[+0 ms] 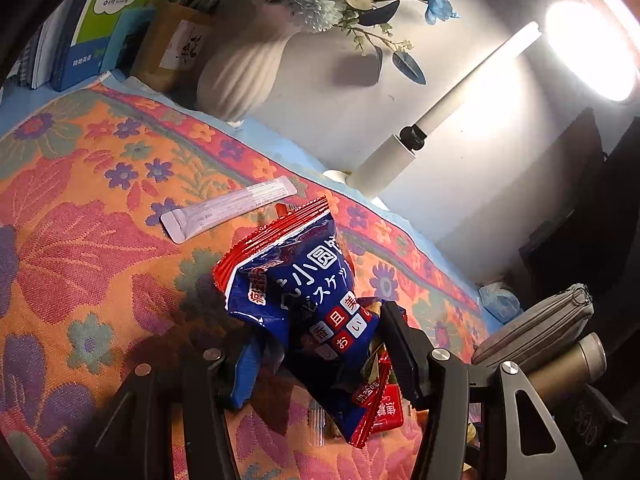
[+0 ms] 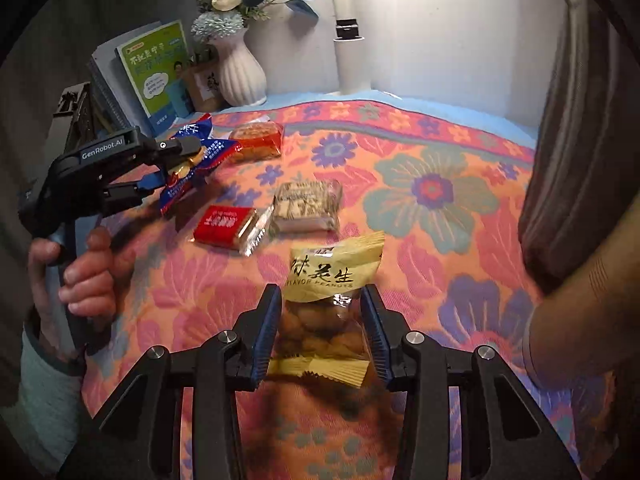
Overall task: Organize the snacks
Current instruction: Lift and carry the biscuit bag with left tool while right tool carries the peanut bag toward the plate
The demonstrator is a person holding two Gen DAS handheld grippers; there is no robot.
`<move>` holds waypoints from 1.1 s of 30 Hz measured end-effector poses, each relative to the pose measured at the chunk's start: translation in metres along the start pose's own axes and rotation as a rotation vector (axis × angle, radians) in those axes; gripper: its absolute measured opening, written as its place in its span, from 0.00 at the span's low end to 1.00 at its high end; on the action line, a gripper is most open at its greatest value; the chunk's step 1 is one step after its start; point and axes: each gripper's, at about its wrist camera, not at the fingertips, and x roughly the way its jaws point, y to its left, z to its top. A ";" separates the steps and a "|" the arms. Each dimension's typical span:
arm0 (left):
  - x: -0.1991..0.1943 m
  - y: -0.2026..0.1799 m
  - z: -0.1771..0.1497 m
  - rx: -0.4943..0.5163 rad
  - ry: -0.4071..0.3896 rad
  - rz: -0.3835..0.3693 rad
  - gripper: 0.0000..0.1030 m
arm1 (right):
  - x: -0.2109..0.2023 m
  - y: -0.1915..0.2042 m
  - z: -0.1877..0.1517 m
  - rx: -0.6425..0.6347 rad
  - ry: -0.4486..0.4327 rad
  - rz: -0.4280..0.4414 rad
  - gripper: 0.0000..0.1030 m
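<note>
My left gripper (image 1: 316, 344) is shut on a blue and red biscuit packet (image 1: 296, 280) and holds it above the flowered cloth (image 1: 80, 208). The right wrist view shows that gripper (image 2: 180, 164) and the packet (image 2: 200, 152) at the left. My right gripper (image 2: 322, 320) is shut on a yellow peanut packet (image 2: 332, 276), lifted a little above the cloth. A red snack bar (image 2: 226, 222), a beige cracker pack (image 2: 306, 206) and an orange-red pack (image 2: 256, 142) lie on the cloth. A white stick sachet (image 1: 228, 208) lies beyond the blue packet.
A white ribbed vase with flowers (image 2: 240, 68), books (image 2: 156, 68) and a small brown box (image 2: 204, 84) stand along the back wall. A white desk lamp (image 1: 440, 120) stands at the back. A grey pouch (image 1: 536, 328) and a metal flask (image 1: 568, 368) lie at the right.
</note>
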 end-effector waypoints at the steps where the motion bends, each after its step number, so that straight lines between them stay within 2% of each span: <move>1: 0.000 -0.001 0.000 0.006 -0.001 0.003 0.53 | -0.003 -0.002 -0.003 0.006 0.000 0.003 0.39; 4: 0.001 -0.004 -0.002 0.020 0.004 0.003 0.53 | -0.003 -0.004 -0.002 0.030 0.020 0.024 0.45; 6: 0.002 -0.004 -0.002 0.024 0.008 0.000 0.53 | 0.002 -0.006 0.001 0.053 0.018 0.013 0.70; 7: 0.002 -0.005 -0.002 0.028 0.010 -0.004 0.53 | 0.005 -0.007 0.004 0.060 0.019 0.011 0.73; 11: 0.004 -0.010 -0.003 0.050 0.010 -0.002 0.53 | 0.029 -0.008 0.005 0.089 0.070 0.013 0.73; 13: 0.004 -0.014 -0.005 0.072 0.005 0.004 0.53 | 0.032 0.000 0.004 0.055 0.054 -0.038 0.72; 14: 0.003 -0.017 -0.006 0.085 0.002 0.009 0.53 | 0.032 0.006 0.004 0.027 0.056 -0.067 0.66; 15: 0.003 -0.019 -0.007 0.100 0.001 0.012 0.53 | 0.032 0.012 0.004 0.000 0.057 -0.111 0.52; 18: 0.001 -0.027 -0.011 0.142 -0.010 0.019 0.53 | 0.029 0.019 0.000 -0.023 0.057 -0.175 0.50; 22: -0.005 -0.039 -0.019 0.192 -0.015 -0.003 0.53 | 0.013 0.019 -0.008 0.012 0.054 -0.111 0.50; 27: -0.024 -0.059 -0.038 0.205 -0.004 -0.079 0.53 | -0.025 0.021 -0.018 0.012 0.012 -0.121 0.50; 33: -0.049 -0.105 -0.062 0.268 0.007 -0.174 0.53 | -0.073 0.011 -0.032 0.051 -0.056 -0.124 0.50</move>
